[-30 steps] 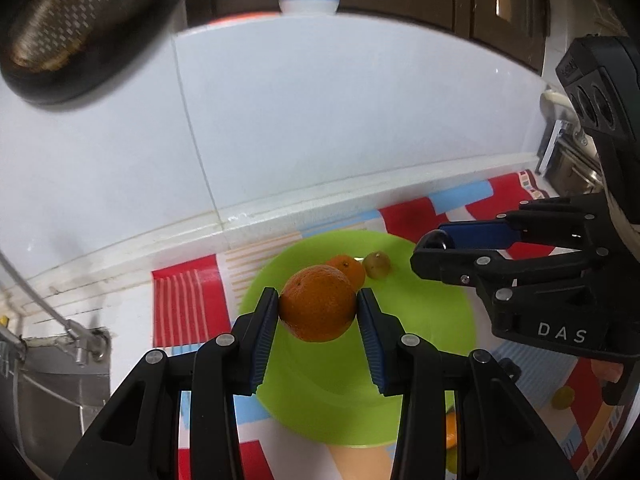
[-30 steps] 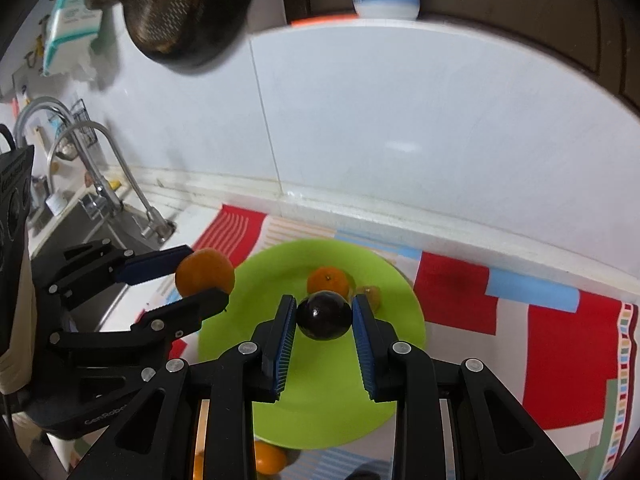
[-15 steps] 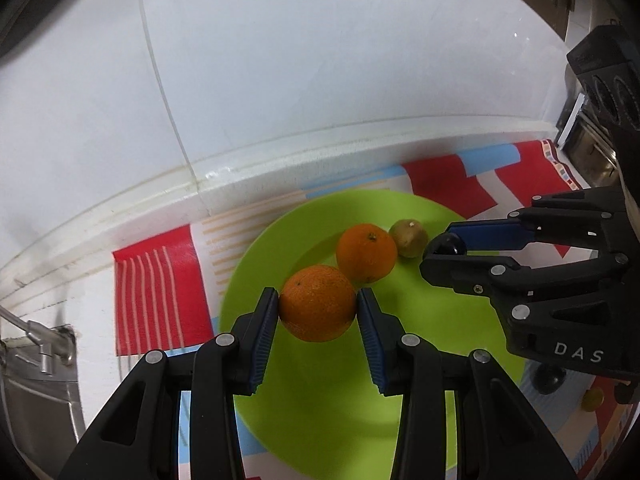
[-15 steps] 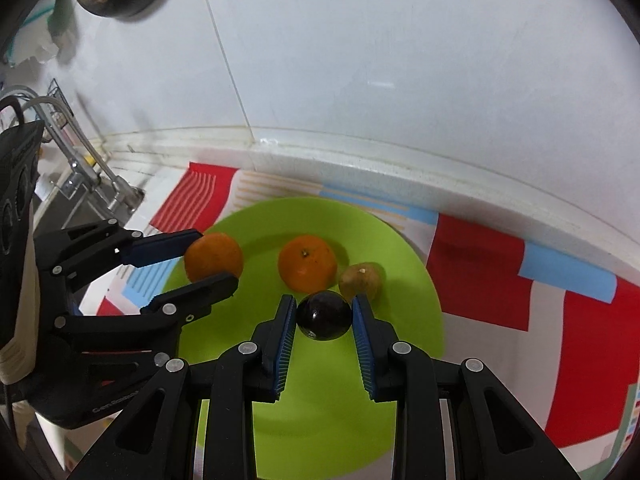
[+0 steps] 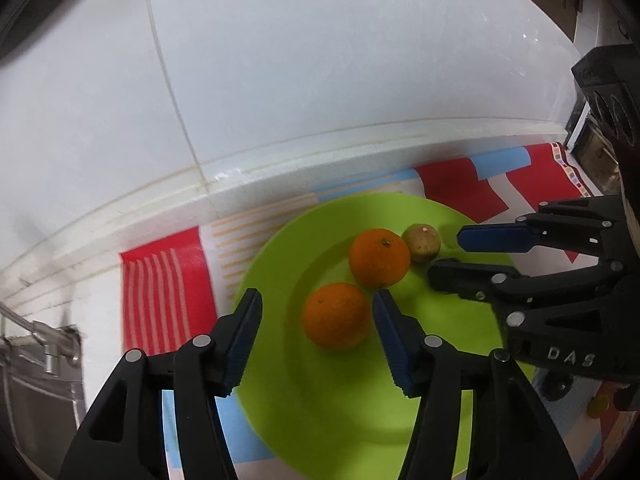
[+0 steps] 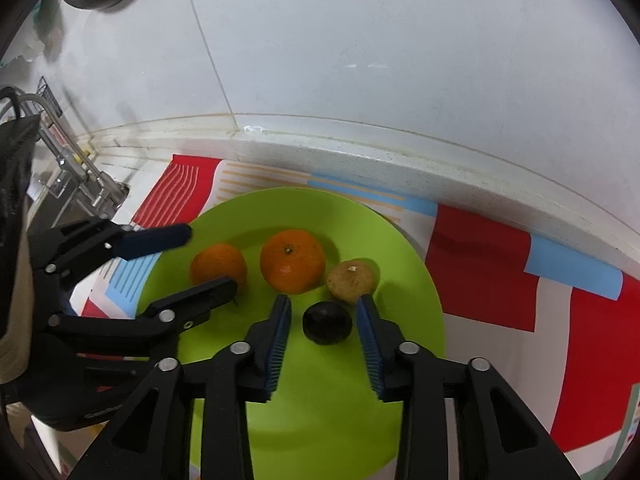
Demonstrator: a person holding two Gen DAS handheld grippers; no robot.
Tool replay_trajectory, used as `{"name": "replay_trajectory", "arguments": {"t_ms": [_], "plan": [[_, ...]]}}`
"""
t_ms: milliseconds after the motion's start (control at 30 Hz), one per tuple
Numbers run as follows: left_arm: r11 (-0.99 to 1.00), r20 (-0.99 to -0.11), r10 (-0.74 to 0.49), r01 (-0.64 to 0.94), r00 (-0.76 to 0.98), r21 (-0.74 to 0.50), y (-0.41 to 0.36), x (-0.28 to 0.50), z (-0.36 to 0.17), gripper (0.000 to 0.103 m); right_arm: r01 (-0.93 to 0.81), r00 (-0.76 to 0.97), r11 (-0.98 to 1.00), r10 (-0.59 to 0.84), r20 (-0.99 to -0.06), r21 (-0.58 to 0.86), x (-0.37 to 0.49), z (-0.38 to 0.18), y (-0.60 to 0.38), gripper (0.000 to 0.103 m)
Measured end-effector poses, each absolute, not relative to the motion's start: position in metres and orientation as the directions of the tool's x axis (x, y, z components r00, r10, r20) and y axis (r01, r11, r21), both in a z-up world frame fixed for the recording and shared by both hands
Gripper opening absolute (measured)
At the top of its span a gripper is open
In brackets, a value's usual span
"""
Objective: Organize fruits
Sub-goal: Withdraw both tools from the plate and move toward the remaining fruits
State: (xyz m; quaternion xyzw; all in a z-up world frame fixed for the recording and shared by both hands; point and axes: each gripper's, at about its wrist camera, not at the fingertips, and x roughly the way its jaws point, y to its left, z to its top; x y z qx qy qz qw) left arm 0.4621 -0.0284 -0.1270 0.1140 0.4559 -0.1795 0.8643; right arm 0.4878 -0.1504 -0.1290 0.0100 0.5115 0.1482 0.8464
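Four fruits lie on the green plate, which sits on a red, white and blue patterned mat on the counter. A dark plum rests at the plate's centre between the pads of the right tongs; their jaws are opening and the pads stand clear of it on both sides. At 1 o'clock from the plum, just beside it, lies a small brownish fruit; at 11 o'clock sits the larger orange.

At 9 o'clock from that orange lies a smaller orange, between the pads of the left tongs. Those jaws are opening too: the left pad is well off it, the right pad just beside it.

A white tiled wall rises behind the counter, and a faucet stands at 10 o'clock from the plate.
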Motion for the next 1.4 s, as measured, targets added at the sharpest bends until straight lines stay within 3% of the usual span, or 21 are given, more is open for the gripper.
{"name": "replay_trajectory", "arguments": {"t_ms": [367, 467, 800, 1167, 1400], "plan": [[0.928, -0.785, -0.198, 0.369, 0.587, 0.041, -0.018, 0.429, -0.075, 0.068, -0.225, 0.546, 0.968, 0.221, -0.808, 0.113, 0.454, -0.082, -0.161, 0.037], [0.933, -0.768, -0.192, 0.357, 0.611, 0.05, -0.017, 0.413, -0.058, 0.072, -0.218, 0.584, 0.97, 0.214, -0.783, 0.103, 0.437, -0.065, -0.164, 0.045], [0.938, -0.699, -0.215, 0.344, 0.682, 0.047, -0.013, 0.351, -0.017, 0.08, -0.148, 0.682, 0.986, 0.156, -0.715, 0.075, 0.376, -0.025, -0.177, 0.052], [0.959, -0.645, -0.172, 0.276, 0.744, 0.063, 0.001, 0.278, -0.002, 0.088, -0.037, 0.757, 0.999, 0.027, -0.653, -0.001, 0.295, -0.003, -0.184, 0.063], [0.971, -0.639, -0.123, 0.226, 0.759, 0.081, 0.015, 0.239, -0.01, 0.09, 0.008, 0.764, 1.0, 0.001, -0.645, 0.012, 0.256, -0.007, -0.181, 0.063]]}}
